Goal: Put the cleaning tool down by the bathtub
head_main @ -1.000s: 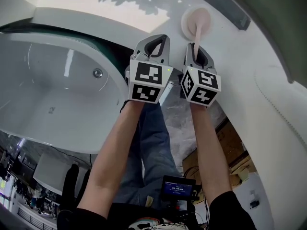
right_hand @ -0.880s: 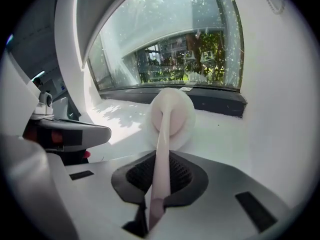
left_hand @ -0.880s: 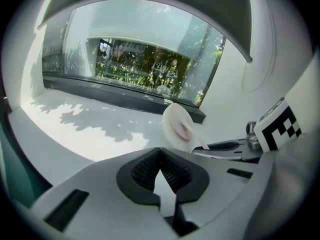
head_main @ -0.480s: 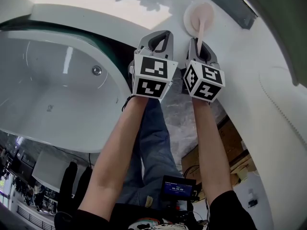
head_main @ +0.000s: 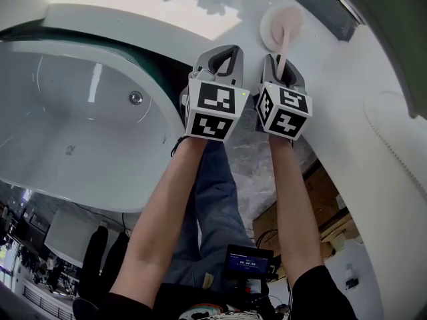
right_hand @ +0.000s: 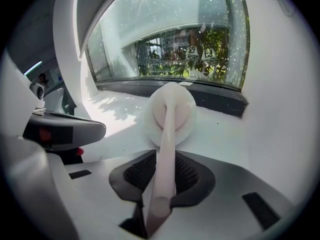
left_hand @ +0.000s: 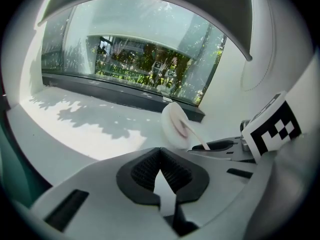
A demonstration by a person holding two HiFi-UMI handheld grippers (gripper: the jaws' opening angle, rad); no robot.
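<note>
The cleaning tool is a pale pink brush with a round head (head_main: 280,25) and a long straight handle (right_hand: 165,164). Its head lies on the white ledge (head_main: 200,19) beyond the bathtub (head_main: 157,109). The handle runs back between the jaws of my right gripper (head_main: 283,64) (right_hand: 167,176), which are opening, and a dark gap shows beside the handle. Just to its left, my left gripper (head_main: 220,62) (left_hand: 161,171) is shut and holds nothing. The brush head (left_hand: 175,126) also shows in the left gripper view.
A dark window sill (right_hand: 220,101) and a large curved window (right_hand: 170,39) run along the back of the ledge. A white curved wall (head_main: 373,132) rises on the right. Below my arms are cardboard boxes (head_main: 327,205) and a small screen (head_main: 245,262).
Both grippers have drifted slightly to the right and farther forward. The brush head has shifted right along the ledge with them.
</note>
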